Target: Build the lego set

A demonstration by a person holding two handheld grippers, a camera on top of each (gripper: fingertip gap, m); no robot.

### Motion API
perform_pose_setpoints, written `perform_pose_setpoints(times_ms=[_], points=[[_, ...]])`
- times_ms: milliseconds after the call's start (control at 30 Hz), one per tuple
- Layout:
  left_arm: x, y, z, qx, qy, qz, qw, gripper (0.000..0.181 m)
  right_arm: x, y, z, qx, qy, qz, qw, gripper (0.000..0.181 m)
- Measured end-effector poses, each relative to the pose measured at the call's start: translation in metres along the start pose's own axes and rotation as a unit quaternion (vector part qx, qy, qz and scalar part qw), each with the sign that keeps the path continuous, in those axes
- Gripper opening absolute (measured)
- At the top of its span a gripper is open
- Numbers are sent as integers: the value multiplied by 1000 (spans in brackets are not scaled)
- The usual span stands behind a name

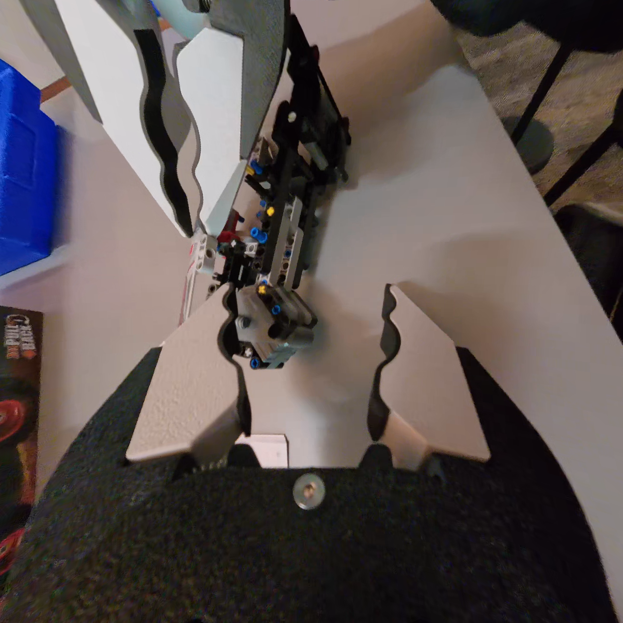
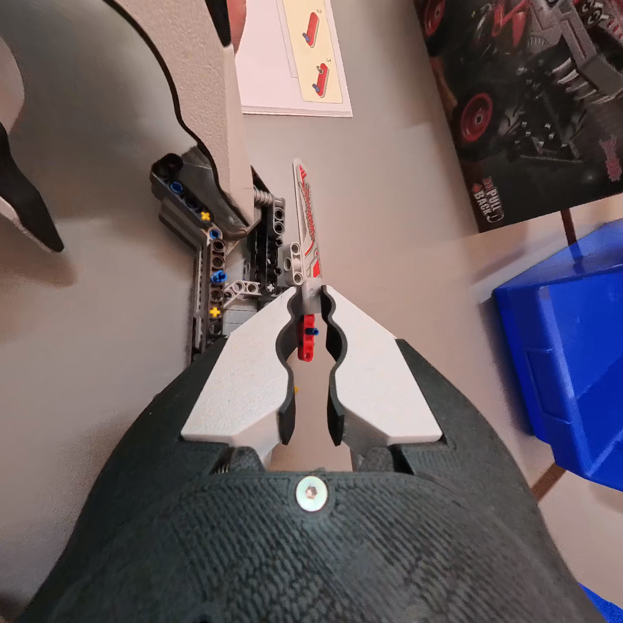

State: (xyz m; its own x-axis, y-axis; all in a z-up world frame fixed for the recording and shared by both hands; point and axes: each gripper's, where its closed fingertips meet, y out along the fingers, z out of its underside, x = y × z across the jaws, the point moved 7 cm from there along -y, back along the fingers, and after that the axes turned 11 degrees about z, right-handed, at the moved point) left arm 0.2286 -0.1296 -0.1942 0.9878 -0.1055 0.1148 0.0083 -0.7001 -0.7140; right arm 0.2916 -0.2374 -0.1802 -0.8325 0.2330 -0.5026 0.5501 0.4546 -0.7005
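Note:
The black and grey lego chassis (image 1: 286,236) with blue and yellow pins lies on the white table (image 1: 421,202). My left gripper (image 1: 308,293) is open around the chassis's grey end block (image 1: 269,323), and its left finger (image 1: 202,354) touches the block. My right gripper (image 2: 310,291) is shut on a white panel with red markings (image 2: 308,219), held edge-up against the chassis side (image 2: 215,269). A red beam with a blue pin (image 2: 306,337) hangs on the panel between the fingers. The right gripper also shows in the left wrist view (image 1: 200,232).
A blue bin (image 1: 23,168) stands by the chassis and also shows in the right wrist view (image 2: 556,337). The set's box (image 2: 522,101) and an instruction booklet (image 2: 296,57) lie beyond. The table edge (image 1: 539,202) runs on the right, with black chair legs (image 1: 546,84) past it.

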Motion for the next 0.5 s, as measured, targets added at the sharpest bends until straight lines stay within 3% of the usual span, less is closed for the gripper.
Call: perform_pose_setpoints(times_ms=[100,233,367,500], points=[[6,-3,-5,-18,-3,-3,1000,84,-2,-1,3,-8,8,-3,1000,9],[17,-3,-6,10,23,-53,998,87,-4,-4,5,12,36,2,999,9],[16,8,-6,19,25,-57,998,90,-6,-5,4,27,55,29,998,9],[18,15,-5,25,25,-66,997,92,-10,-3,5,28,19,63,997,6]])
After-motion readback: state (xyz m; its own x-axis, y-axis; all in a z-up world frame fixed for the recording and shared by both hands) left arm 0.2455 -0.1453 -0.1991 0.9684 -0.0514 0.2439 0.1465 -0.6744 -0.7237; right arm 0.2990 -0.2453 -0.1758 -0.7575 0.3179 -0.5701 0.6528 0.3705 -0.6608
